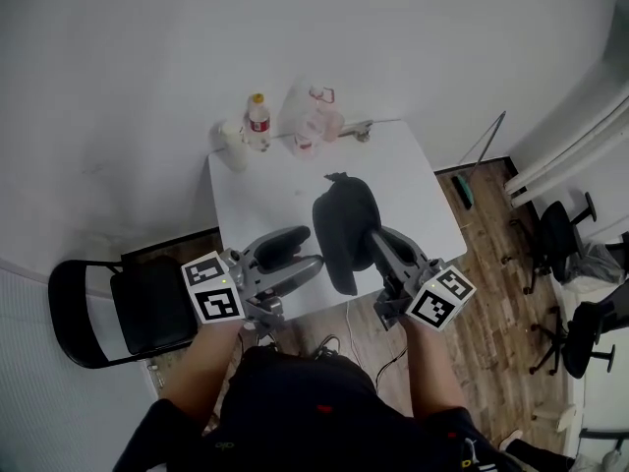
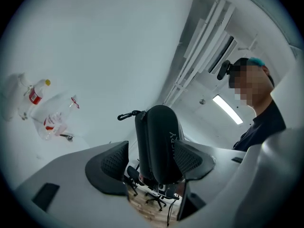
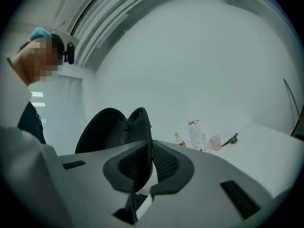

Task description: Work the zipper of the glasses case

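Note:
The black glasses case point(image 1: 344, 226) hangs in the air over the front edge of the white table point(image 1: 257, 197), its two shells swung apart. My right gripper point(image 1: 373, 242) is shut on the rim of one shell; in the right gripper view the pads point(image 3: 164, 161) pinch that rim while the case point(image 3: 107, 129) opens out to the left. My left gripper point(image 1: 295, 255) stands open just left of the case. In the left gripper view the case point(image 2: 159, 141) stands upright between the spread pads point(image 2: 114, 163), with a gap on the left side. A small clip point(image 2: 124, 115) sticks out from its top.
At the table's far edge stand a red-labelled bottle point(image 1: 257, 121), a pale cup point(image 1: 232, 146) and a clear plastic bag point(image 1: 310, 116). A black folding chair point(image 1: 128, 308) stands left of the table, and office chairs point(image 1: 550, 236) on the wooden floor to the right.

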